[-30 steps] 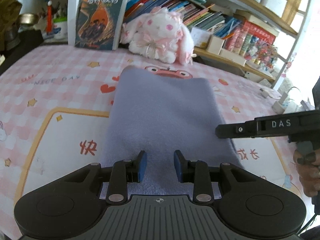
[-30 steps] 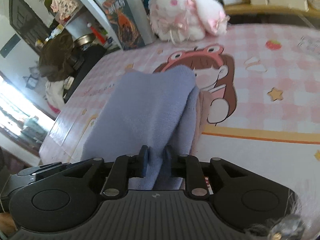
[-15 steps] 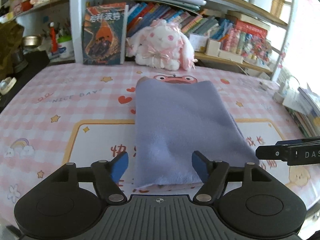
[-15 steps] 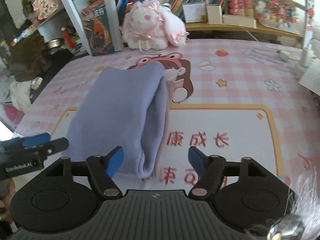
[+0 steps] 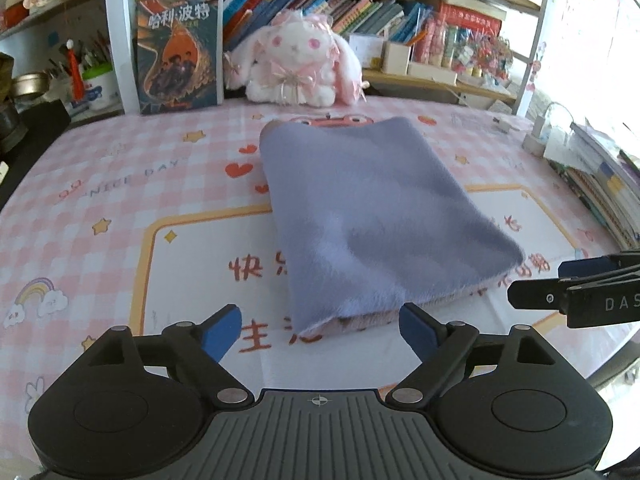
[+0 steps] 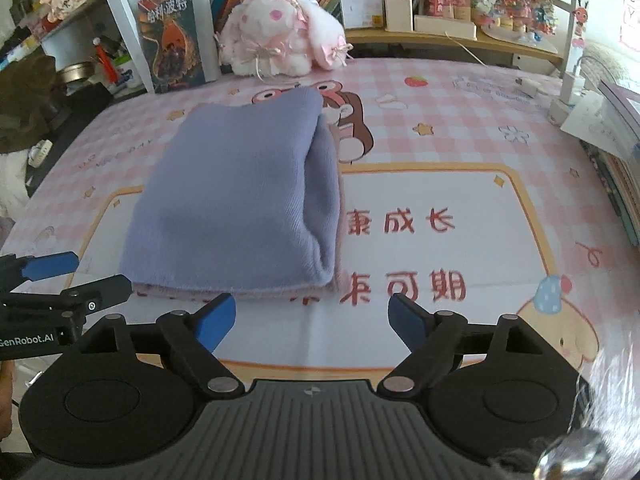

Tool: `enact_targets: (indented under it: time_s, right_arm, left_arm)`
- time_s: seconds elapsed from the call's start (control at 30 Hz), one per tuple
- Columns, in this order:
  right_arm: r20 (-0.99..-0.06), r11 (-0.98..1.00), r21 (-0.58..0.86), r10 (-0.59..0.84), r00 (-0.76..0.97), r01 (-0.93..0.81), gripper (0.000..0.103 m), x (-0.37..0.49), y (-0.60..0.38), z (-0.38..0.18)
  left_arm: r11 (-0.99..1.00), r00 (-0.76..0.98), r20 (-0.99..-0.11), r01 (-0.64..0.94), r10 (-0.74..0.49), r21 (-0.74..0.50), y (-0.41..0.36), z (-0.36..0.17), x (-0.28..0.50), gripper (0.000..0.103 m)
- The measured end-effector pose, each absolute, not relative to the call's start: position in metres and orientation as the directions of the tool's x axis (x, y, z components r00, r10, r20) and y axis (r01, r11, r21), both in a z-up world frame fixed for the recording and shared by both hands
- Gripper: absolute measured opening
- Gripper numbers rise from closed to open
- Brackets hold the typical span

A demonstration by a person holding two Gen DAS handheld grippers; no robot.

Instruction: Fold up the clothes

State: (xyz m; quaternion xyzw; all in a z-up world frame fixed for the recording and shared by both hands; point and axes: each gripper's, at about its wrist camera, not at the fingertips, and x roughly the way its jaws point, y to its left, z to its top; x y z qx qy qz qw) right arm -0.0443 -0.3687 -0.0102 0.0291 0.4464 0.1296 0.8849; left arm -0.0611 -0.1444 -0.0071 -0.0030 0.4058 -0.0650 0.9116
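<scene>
A folded lavender fleece garment (image 5: 372,216) lies flat on the pink checked table mat (image 5: 120,184); it also shows in the right wrist view (image 6: 240,196), with a pink layer along its near edge. My left gripper (image 5: 320,330) is open and empty, just short of the garment's near edge. My right gripper (image 6: 312,318) is open and empty, near the garment's front right corner. Each gripper shows from the side in the other view: the right one (image 5: 560,280), the left one (image 6: 72,280).
A plush rabbit (image 5: 296,68) and an upright book (image 5: 180,56) stand at the table's back edge under bookshelves. A stack of books (image 5: 600,184) lies at the right edge. A dark object (image 6: 36,100) sits off the left side.
Both grippers have let go of the garment, opened wide and pulled back towards the near edge. The garment now lies flat and folded.
</scene>
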Motion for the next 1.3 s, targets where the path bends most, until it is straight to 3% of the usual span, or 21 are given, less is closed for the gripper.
enact_targets:
  time_s: [0.37, 0.73, 1.0, 1.13, 1.3]
  right_arm:
    - [-0.813, 0.972, 0.180, 0.234, 0.534, -0.153, 0.084, -0.051, -0.356, -0.018]
    - [-0.822, 0.971, 0.166, 0.234, 0.520, -0.174, 0.084, -0.043, -0.354, -0.017]
    - [-0.762, 0.939, 0.309, 0.341, 0.551, -0.154, 0.083, -0.001, -0.375, -0.012]
    - [-0.759, 0.910, 0.398, 0.400, 0.514, -0.120, 0.083, 0.028, -0.386, -0.019]
    - [-0.762, 0.867, 0.491, 0.474, 0.442, -0.084, 0.081, 0.061, -0.392, -0.034]
  left_arm:
    - [0.971, 0.610, -0.760, 0.203, -0.225, -0.125, -0.135, -0.017, -0.064, 0.089]
    - [0.977, 0.641, -0.737, 0.156, -0.214, -0.149, -0.129, -0.008, -0.049, 0.089]
    - [0.945, 0.641, -0.720, 0.021, -0.264, -0.328, -0.104, -0.006, 0.000, 0.089]
    - [0.933, 0.637, -0.731, -0.049, -0.245, -0.356, -0.100, -0.016, 0.019, 0.088]
    - [0.883, 0.597, -0.743, -0.120, -0.302, -0.455, -0.093, -0.035, 0.037, 0.081]
